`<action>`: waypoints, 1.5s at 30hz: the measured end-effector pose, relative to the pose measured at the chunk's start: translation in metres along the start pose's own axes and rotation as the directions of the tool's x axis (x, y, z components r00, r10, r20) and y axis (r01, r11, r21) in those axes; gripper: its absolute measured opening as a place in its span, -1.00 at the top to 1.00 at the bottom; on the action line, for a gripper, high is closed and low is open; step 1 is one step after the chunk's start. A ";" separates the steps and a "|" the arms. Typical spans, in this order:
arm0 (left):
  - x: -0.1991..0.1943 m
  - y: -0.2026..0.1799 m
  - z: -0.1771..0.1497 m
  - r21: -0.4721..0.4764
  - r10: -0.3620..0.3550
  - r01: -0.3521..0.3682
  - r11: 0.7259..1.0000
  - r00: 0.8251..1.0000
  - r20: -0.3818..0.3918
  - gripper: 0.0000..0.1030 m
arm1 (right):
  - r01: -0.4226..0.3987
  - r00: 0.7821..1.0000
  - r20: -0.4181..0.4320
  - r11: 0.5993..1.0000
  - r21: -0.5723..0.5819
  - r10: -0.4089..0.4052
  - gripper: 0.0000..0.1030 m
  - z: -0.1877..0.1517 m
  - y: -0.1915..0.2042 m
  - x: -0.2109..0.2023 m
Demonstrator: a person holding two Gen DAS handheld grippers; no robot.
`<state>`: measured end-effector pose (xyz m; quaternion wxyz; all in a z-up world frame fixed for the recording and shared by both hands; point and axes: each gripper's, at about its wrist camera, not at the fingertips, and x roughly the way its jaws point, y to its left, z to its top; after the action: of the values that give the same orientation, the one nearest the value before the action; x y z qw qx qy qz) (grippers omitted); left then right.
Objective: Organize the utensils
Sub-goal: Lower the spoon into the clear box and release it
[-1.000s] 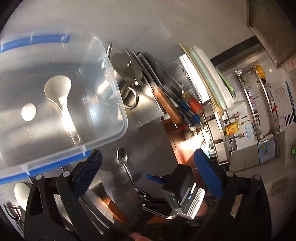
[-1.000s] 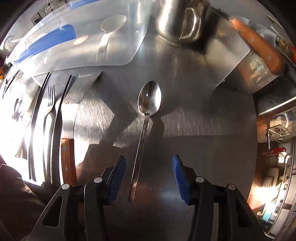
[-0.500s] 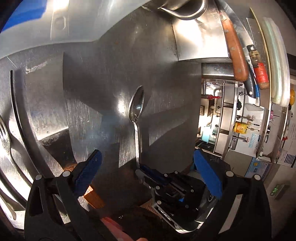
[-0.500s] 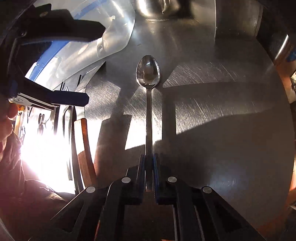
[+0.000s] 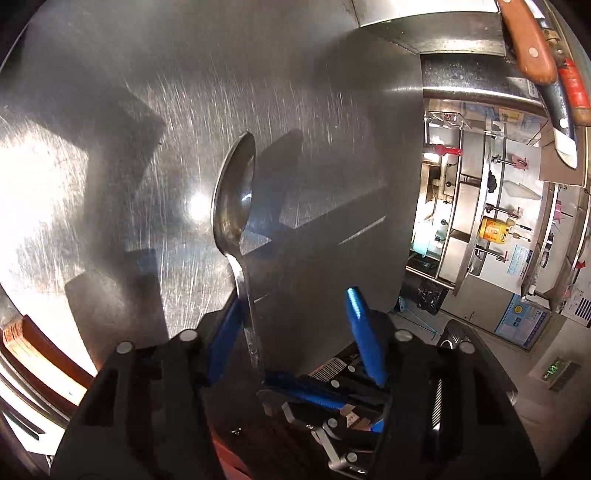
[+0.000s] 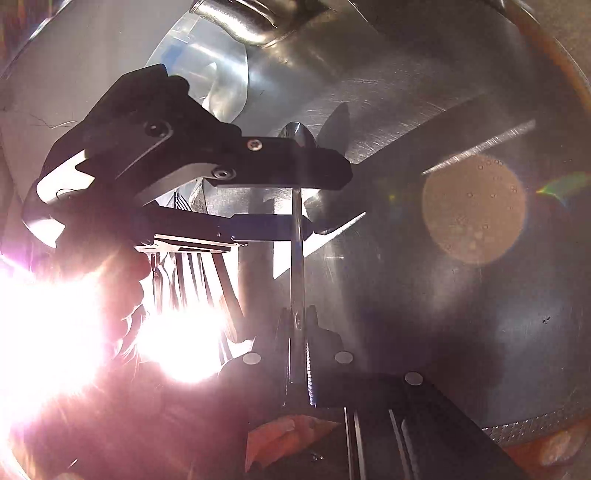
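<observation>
A steel spoon [image 5: 233, 199] is held off the steel counter [image 5: 155, 96], bowl tilted on edge. My right gripper [image 6: 296, 317] is shut on the spoon's handle [image 6: 296, 258] at its end; it shows low in the left wrist view [image 5: 306, 393]. My left gripper [image 5: 291, 332] is open around the handle, its left blue pad [image 5: 223, 343] close against the handle, the right pad [image 5: 364, 332] apart. In the right wrist view the left gripper [image 6: 295, 199] crosses the spoon just below its bowl.
Knives with brown and red handles [image 5: 532, 48] lie at the upper right by the counter edge. A wooden-handled knife [image 5: 40, 350] and forks lie at the left. A clear plastic box [image 6: 207, 81] and a steel pitcher [image 6: 258, 18] stand at the back. Strong glare fills the right wrist view's left.
My right gripper has lifted the spoon off the counter and turned it on edge. My left gripper has moved in and narrowed around the spoon's handle.
</observation>
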<state>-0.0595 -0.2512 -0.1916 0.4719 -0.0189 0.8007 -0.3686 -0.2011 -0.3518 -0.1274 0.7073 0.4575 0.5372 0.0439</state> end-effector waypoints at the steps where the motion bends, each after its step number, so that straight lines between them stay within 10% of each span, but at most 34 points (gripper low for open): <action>1: 0.001 -0.001 -0.001 0.003 0.023 -0.023 1.000 1.000 0.006 0.24 | 0.001 1.000 -0.001 1.000 0.000 -0.001 0.82 0.001 -0.001 0.002; 5: 0.002 0.006 -0.003 -0.015 0.063 -0.063 0.998 0.998 0.013 0.88 | -0.003 1.000 0.000 1.000 0.004 0.003 0.81 0.004 -0.002 -0.002; 18: -0.066 -0.029 -0.021 0.125 -0.077 0.059 0.990 0.987 0.144 0.90 | -0.005 0.993 0.118 0.989 -0.145 0.022 0.81 0.012 0.054 -0.045; 25: -0.216 -0.057 -0.037 0.299 -0.248 0.127 0.946 0.877 0.411 0.90 | 0.035 0.966 0.245 0.902 -0.430 0.080 0.80 0.067 0.173 -0.088; 29: -0.293 -0.029 -0.002 0.237 -0.191 0.071 0.969 0.823 0.534 0.90 | 0.044 0.974 0.210 0.848 -0.528 0.081 0.98 0.139 0.239 -0.057; 33: -0.321 0.036 0.063 0.071 -0.080 0.050 0.996 0.838 0.540 0.90 | 0.075 0.994 0.107 0.844 -0.530 -0.022 0.98 0.214 0.277 0.019; 40: -0.269 0.149 0.153 -0.180 0.033 0.027 0.983 0.945 0.325 0.90 | 0.248 0.953 -0.057 0.872 -0.422 -0.299 0.98 0.290 0.244 0.143; 45: -0.258 0.150 0.164 -0.172 0.111 -0.066 0.983 0.957 0.268 0.90 | 0.253 0.946 -0.060 0.844 -0.473 -0.318 0.96 0.286 0.249 0.146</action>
<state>0.2574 -0.1385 -0.1384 0.5919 -0.0722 0.7542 -0.2749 0.1958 -0.2989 -0.0585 0.7555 0.1878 0.6205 0.0947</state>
